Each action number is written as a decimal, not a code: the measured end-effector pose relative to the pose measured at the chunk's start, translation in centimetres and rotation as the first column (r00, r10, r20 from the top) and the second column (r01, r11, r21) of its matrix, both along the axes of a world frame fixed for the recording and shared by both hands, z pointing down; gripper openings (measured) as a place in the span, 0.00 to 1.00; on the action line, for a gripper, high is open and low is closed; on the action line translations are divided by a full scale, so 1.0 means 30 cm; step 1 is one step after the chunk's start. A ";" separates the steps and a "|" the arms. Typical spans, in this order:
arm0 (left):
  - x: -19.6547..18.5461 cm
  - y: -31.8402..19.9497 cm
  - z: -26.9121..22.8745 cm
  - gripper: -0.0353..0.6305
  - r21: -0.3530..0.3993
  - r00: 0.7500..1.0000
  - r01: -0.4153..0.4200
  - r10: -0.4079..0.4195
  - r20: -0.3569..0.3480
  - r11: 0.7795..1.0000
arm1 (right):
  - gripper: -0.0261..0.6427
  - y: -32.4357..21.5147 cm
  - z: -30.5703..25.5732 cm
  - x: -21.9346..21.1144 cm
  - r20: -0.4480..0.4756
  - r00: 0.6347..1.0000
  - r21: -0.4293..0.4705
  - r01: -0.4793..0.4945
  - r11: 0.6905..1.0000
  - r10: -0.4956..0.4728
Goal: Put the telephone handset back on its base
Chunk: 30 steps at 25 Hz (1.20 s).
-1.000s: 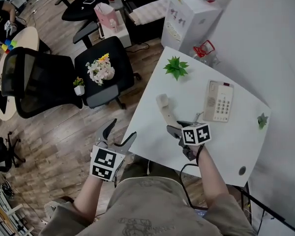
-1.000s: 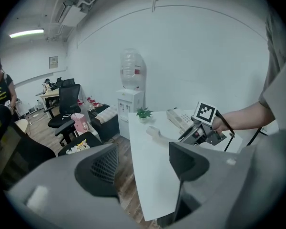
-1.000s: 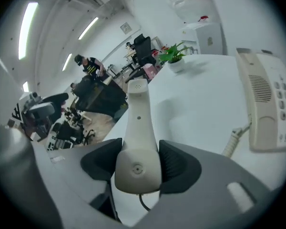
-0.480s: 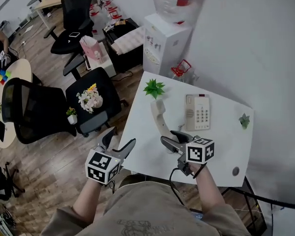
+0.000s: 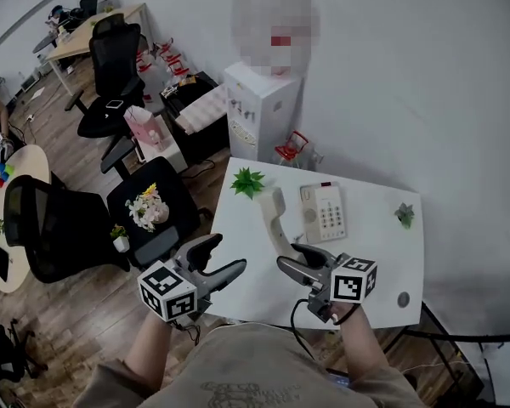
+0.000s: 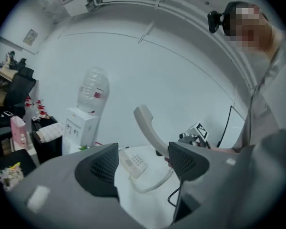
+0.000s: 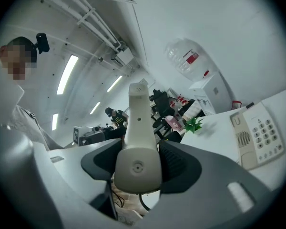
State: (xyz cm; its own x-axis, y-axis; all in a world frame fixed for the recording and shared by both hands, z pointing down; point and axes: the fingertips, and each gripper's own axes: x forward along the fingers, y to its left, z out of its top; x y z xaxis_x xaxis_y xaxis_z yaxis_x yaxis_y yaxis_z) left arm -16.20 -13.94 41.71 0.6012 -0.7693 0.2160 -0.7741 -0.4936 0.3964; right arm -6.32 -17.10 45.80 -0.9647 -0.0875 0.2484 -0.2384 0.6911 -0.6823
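1. The left gripper [image 5: 218, 258] hangs off the near-left edge of the table [image 5: 382, 257], higher than it was a second ago. Its jaws stand well apart with nothing between them. In the left gripper view the gap of the left gripper [image 6: 143, 163] only frames the desk beyond.

2. The right gripper [image 5: 299, 258] has also come up. Its jaws are clamped on the lower end of the handset [image 5: 274, 215], spread fairly wide by that thick end. The right gripper view shows both pads of the right gripper [image 7: 137, 165] pressed against the sides of the handset [image 7: 137, 142].

3. A second ago the handset lay low over the tabletop, though the head view does not show whether it was still resting there. Now it is clear of the table and stands steeply, its free end up and leaning away from the person.

4. The base [image 5: 323, 212] lies flat just right of the raised handset, with its cradle side nearest. The cord [image 6: 150, 187] curves loosely between them.

5. The pick-up looks done. What is left is to carry the handset right, lay it down level and lower it into the cradle.

6. Farther off, the plant [image 5: 247, 181] stands at the table's far-left corner, out of that path.
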 end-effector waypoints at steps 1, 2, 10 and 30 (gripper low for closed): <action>0.027 -0.010 -0.027 0.53 0.024 0.998 -0.038 0.039 -0.043 0.999 | 0.45 0.007 -0.016 -0.001 0.027 1.000 -0.002 0.012 1.000 -0.012; 0.051 -0.020 -0.058 0.53 0.050 0.994 -0.070 0.074 -0.083 0.996 | 0.45 0.016 -0.032 -0.002 0.053 0.998 -0.003 0.026 1.000 -0.026; 0.192 -0.037 -0.222 0.56 0.189 0.903 -0.280 0.325 -0.281 0.941 | 0.45 0.118 -0.156 0.001 0.256 0.952 0.029 0.166 0.986 -0.168; 0.381 0.002 -0.262 0.38 0.203 0.815 -0.386 0.436 -0.381 0.900 | 0.46 0.208 -0.214 0.034 0.448 0.838 0.022 0.337 0.941 -0.311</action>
State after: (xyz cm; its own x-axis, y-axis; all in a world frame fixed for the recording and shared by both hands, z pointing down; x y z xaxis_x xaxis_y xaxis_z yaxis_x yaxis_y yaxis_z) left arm -4.78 -13.88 33.85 0.8806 -0.4339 -0.1905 -0.2693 -0.7890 0.5523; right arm -5.30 -10.86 39.38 -0.9445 0.2506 -0.2126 0.3261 0.6341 -0.7012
